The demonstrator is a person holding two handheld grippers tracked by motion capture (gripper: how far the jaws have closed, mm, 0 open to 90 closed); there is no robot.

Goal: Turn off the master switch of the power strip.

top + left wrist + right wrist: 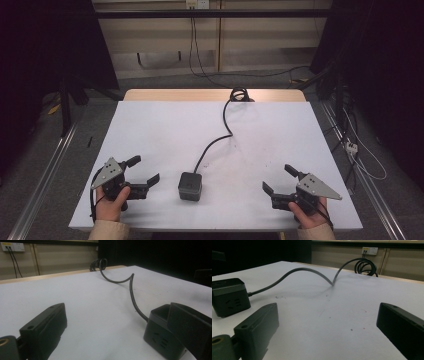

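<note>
Each hand carries a black gripper, left gripper [143,173] and right gripper [280,178], topped with a grey three-cornered plate dotted with small screws. The fingers [46,326] are blocky, matte black, with a screw hole. The sleeves [107,231] look beige, though dim.

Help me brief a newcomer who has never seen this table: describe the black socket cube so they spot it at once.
Start from the white table and look at its near edge, between the left gripper and the right gripper. There sits the black socket cube, nearer the left gripper. It is the one boxy thing lying on the sheet, and a black cable snakes from it to the far edge.
</note>
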